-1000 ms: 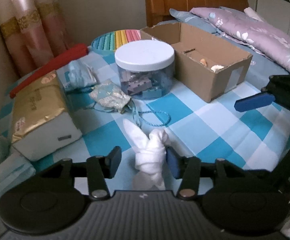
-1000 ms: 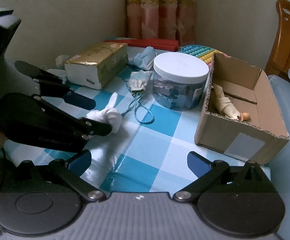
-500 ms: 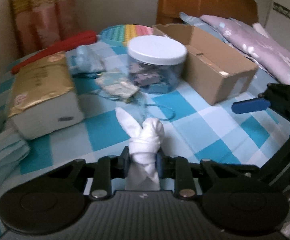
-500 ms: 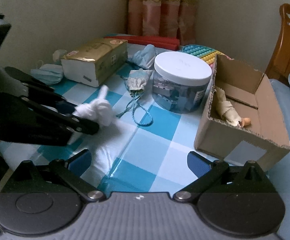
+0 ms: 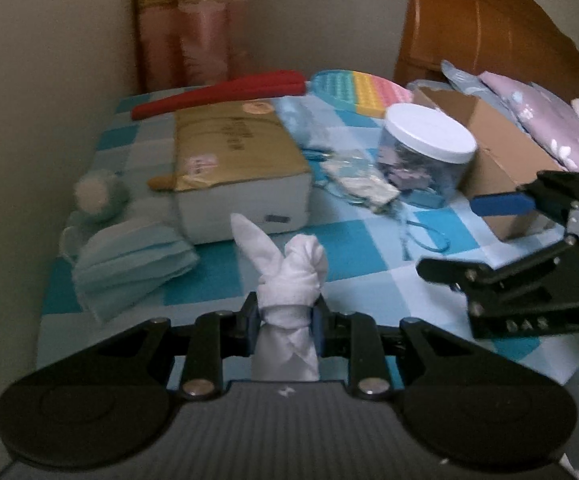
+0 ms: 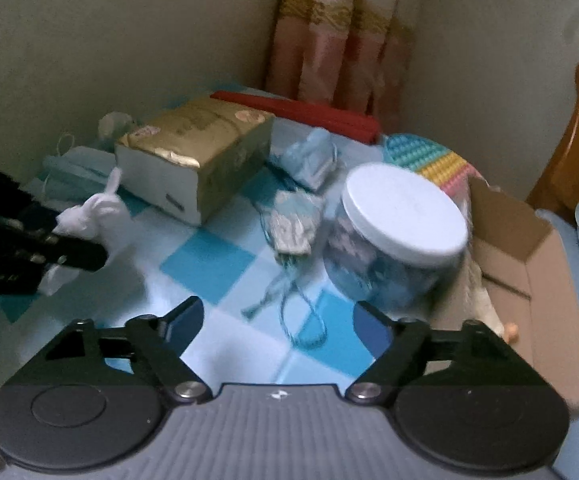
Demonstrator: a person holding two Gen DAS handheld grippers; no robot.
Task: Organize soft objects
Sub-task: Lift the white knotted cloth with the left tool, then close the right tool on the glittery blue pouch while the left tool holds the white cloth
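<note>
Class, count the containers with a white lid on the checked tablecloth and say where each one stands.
1: the clear jar with the white lid stands beside the cardboard box, right of the tissue pack. Others may be hidden.

Jar [image 5: 425, 156] left of box [image 5: 485, 152] — touching

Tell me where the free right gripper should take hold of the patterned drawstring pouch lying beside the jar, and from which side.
Grip the drawstring pouch across its puffed fabric body, coming down from above with the open right gripper. It lies flat on the checked cloth, so a side approach probably finds no edge. The jar crowds its right side, and the thin cord trailing toward the gripper would likely slip.
</note>
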